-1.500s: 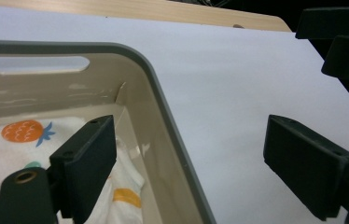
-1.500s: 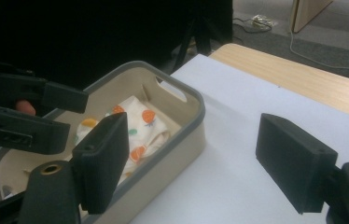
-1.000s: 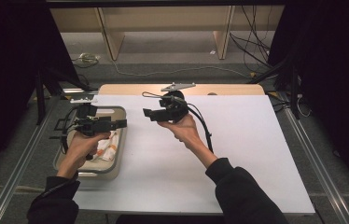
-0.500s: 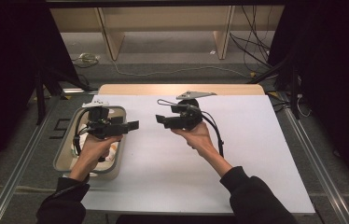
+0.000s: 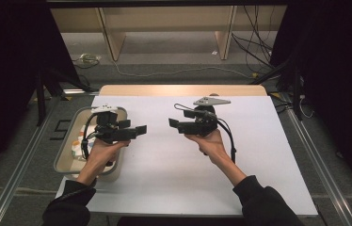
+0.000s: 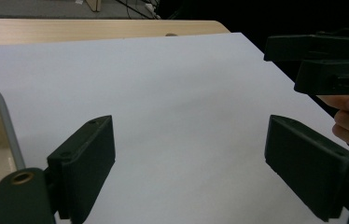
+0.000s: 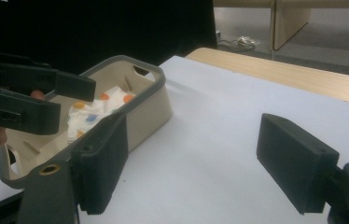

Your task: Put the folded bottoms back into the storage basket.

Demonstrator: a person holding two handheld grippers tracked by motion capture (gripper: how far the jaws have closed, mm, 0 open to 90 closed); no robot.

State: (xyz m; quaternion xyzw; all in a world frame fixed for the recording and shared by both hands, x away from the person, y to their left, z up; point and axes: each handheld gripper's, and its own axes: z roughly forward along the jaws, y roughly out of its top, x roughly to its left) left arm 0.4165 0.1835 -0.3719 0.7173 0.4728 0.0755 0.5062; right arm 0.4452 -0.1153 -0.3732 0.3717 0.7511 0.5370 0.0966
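The left gripper (image 5: 139, 130) hangs above the right edge of the beige bin (image 5: 68, 141), its fingers (image 6: 85, 158) spread wide with nothing between them. The right gripper (image 5: 173, 124) faces it over the white tabletop (image 5: 259, 141), fingers (image 7: 294, 163) likewise wide apart and empty. A white cloth with coloured dots (image 7: 95, 109) lies inside the bin, behind and below the left fingers, well apart from the right ones.
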